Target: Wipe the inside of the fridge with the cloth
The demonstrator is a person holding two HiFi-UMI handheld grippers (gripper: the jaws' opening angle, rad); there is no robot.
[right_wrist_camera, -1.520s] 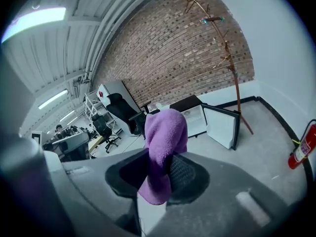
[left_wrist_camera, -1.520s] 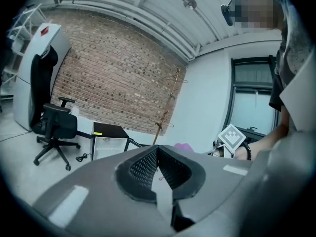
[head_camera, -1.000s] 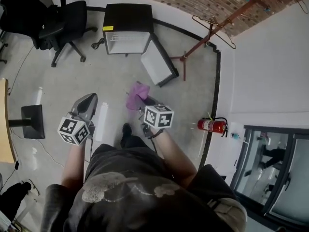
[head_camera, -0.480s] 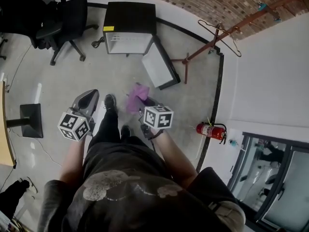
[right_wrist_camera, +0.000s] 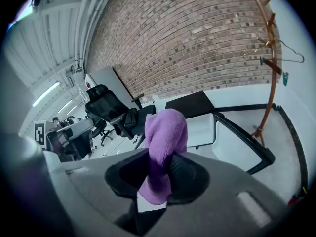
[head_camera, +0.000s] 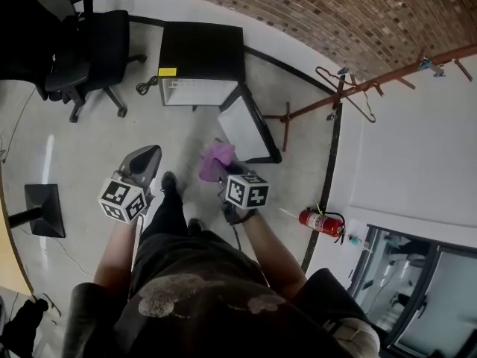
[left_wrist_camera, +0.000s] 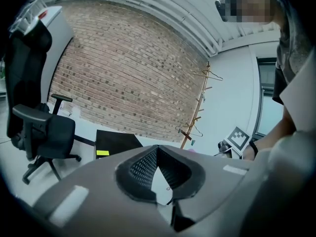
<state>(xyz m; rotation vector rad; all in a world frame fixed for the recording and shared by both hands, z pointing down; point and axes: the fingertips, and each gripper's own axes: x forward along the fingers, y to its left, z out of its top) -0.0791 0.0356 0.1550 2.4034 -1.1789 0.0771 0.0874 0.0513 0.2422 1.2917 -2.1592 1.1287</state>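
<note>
Ahead on the floor the fridge (head_camera: 200,51) stands open, well apart from the cloth (head_camera: 215,160) clamped in the right gripper (head_camera: 223,170); left gripper (head_camera: 147,155) closed on nothing; wiping seems not yet begun

fridge (head_camera: 201,51) on floor (head_camera: 89,148) ahead, chair (head_camera: 89,43) to its left, rack (head_camera: 358,91) right

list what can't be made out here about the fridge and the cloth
- Fridge interior: the head view looks down on its black top, so only a strip of the opening shows; in the right gripper view the cloth covers part of it.
- Yellow label on the fridge: print too small, head view.
- Right hand-held gripper: head view, cloth and marker cube cover its tips.
</note>
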